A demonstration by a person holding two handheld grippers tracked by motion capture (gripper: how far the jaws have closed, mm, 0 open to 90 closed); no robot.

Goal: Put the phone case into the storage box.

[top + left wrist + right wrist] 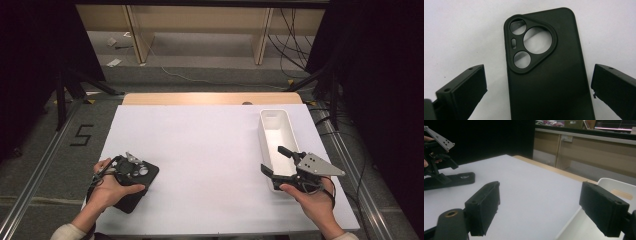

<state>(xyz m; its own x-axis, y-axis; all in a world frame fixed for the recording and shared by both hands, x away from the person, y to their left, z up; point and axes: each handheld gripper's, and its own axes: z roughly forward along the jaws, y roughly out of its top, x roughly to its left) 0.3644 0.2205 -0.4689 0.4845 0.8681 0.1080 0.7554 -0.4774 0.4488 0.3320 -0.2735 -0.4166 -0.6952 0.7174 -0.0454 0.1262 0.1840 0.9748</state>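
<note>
Black rubbery thing: that's the phone case (549,75), lying flat on the white counter (210,150) at its near left, back side up with the camera cutouts showing
Left tool (131,169): right above the case, pointing pretty much straight down at it
Left tool jaws: spread wide, one on each side of the case, pads not touching it, so nothing's gripped
Left hand (107,190): comes in from the bottom left, wrapped around the tool body, wrist low near the counter's front edge
Right tool (281,161): near right of the counter, over the near end of the white tray (272,130)
Right tool jaws: also well apart, nothing between them, pointing roughly level across the counter
Right hand (310,197): comes in from the bottom right, gripping from behind, grey plate on top of the tool
Tray: long white bin along the right side, well apart from the case
From the right gripper view: the case and the left tool sit far off on the left
</note>
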